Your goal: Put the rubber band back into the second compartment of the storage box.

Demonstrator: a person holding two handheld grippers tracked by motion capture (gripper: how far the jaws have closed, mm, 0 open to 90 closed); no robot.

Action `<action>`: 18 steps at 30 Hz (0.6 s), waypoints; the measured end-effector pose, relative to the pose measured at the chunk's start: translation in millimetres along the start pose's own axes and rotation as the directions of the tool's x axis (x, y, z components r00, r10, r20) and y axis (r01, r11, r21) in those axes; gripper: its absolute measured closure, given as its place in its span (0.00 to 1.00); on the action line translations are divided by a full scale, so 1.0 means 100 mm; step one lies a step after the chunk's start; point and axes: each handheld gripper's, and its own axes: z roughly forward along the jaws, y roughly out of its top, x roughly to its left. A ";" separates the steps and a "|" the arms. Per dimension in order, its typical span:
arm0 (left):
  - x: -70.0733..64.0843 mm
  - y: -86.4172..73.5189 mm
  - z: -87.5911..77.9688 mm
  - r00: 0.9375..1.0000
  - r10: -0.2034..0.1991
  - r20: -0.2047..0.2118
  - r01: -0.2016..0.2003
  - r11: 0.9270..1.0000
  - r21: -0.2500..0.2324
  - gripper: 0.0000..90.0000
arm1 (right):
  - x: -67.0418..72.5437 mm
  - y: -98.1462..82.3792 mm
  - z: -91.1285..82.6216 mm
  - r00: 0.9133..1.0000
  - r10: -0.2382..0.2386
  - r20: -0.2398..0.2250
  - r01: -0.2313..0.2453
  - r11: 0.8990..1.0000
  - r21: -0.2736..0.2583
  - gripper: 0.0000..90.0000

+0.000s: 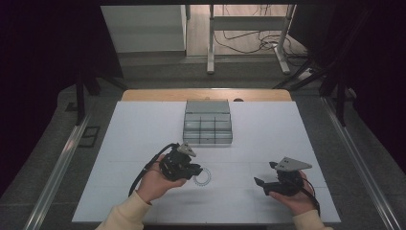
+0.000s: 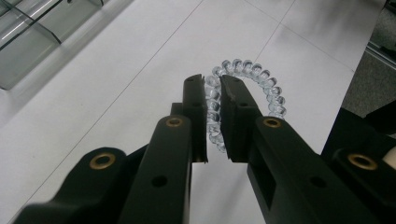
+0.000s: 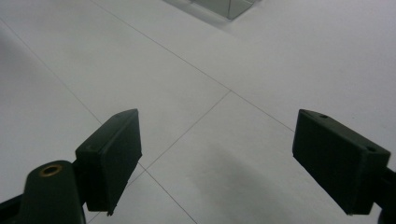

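A clear spiral hair tie (image 2: 261, 84) is pinched at one side of its ring between the black jaws of my left gripper (image 2: 213, 84). From above, the hair tie (image 1: 204, 178) hangs just right of the left gripper (image 1: 198, 171), slightly over the white table. The loop's near part is hidden behind the jaws. My right gripper (image 3: 215, 158) stands open over bare table with nothing between its pads. In the high view the right gripper (image 1: 262, 184) is held at the front right, well apart from the tie.
A grey compartmented organiser box (image 1: 208, 122) stands at the middle back of the white table (image 1: 143, 134); its translucent walls (image 2: 28, 37) show at the top left of the left gripper view. Metal rails run along both table sides.
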 end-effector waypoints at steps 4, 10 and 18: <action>0.04 0.03 0.03 1.000 -0.008 0.002 0.008 1.000 0.002 0.91 | 0.00 0.00 0.01 1.000 0.000 -0.004 0.000 1.000 -0.002 0.18; 0.10 0.08 0.06 1.000 -0.021 0.006 0.021 1.000 0.003 0.91 | -0.01 0.00 0.01 1.000 0.002 -0.002 -0.002 1.000 -0.003 0.18; 0.23 0.16 0.08 0.999 -0.048 -0.011 0.048 0.999 -0.002 0.91 | -0.01 0.00 0.01 1.000 0.002 0.002 -0.002 1.000 0.000 0.18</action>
